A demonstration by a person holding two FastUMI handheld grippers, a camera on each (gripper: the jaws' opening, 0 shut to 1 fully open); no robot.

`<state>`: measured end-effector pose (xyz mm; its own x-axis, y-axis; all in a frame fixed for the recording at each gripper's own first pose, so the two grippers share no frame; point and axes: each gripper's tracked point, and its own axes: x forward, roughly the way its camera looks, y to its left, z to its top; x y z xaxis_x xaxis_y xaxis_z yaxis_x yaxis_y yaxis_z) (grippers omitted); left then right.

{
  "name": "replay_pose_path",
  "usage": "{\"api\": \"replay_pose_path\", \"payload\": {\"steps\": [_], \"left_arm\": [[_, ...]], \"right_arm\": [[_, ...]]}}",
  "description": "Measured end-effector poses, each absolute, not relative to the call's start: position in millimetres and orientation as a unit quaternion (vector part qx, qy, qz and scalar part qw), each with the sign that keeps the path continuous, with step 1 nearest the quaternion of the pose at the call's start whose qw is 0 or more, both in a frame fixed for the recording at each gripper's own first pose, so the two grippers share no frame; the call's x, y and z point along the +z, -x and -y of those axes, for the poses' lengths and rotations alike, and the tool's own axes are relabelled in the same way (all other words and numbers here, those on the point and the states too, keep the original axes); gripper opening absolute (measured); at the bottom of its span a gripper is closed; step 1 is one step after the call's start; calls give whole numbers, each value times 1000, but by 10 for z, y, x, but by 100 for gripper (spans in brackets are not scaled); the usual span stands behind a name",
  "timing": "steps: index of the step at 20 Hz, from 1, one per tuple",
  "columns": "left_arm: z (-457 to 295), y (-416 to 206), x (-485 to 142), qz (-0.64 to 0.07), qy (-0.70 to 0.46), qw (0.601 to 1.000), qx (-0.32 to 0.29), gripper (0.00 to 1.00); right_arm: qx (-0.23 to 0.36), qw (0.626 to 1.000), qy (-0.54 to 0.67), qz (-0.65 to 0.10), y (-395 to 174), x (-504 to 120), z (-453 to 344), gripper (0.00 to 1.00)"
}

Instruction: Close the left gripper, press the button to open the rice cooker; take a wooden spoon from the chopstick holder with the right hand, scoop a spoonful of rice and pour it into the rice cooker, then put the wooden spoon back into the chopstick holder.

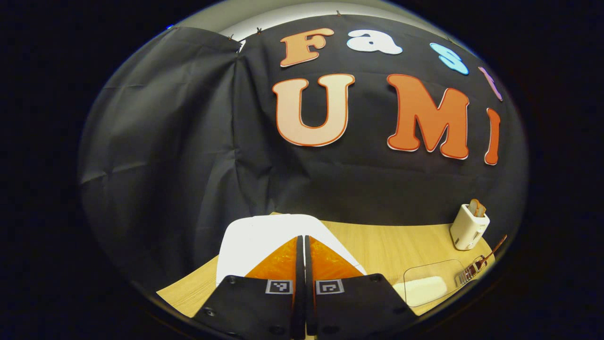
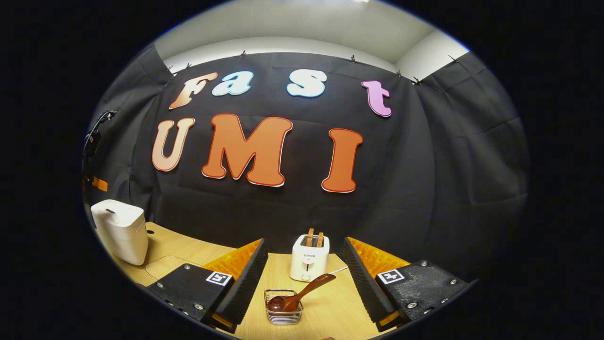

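White plastic rice cooker (image 1: 264, 241) is sitting near the table's left edge; the pinched-together left gripper (image 1: 302, 264) risks missing its button, while the right gripper (image 2: 304, 276) is gaping wide.

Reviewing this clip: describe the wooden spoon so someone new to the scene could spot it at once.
In the right gripper view, find the white toaster standing at the back of the wooden table. Just in front of it sits a small wire holder. The wooden spoon lies tilted in it, bowl down, handle slanting up toward the toaster: the one dark brown thing there.
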<state>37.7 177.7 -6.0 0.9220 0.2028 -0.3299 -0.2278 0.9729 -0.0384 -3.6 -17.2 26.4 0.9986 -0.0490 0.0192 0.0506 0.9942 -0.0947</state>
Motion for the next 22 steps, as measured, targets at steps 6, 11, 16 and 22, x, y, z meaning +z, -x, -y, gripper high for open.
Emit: {"api": "replay_pose_path", "payload": {"steps": [6, 11, 16, 22], "left_arm": [[-1869, -507, -687, -250, 65, 960, 113, 4], [-1955, -586, -862, -270, 75, 953, 115, 0], [-1944, -563, -864, -273, 80, 952, 117, 1], [-2031, -661, -244, -178, 22, 971, 155, 4]], "right_arm": [[-27, 999, 43, -8, 21, 122, 224, 96], [-33, 998, 45, -20, 0, 20, 300, 96], [-30, 997, 42, -50, -42, -236, 311, 96], [-28, 996, 37, -80, -118, -479, 356, 97]]}}
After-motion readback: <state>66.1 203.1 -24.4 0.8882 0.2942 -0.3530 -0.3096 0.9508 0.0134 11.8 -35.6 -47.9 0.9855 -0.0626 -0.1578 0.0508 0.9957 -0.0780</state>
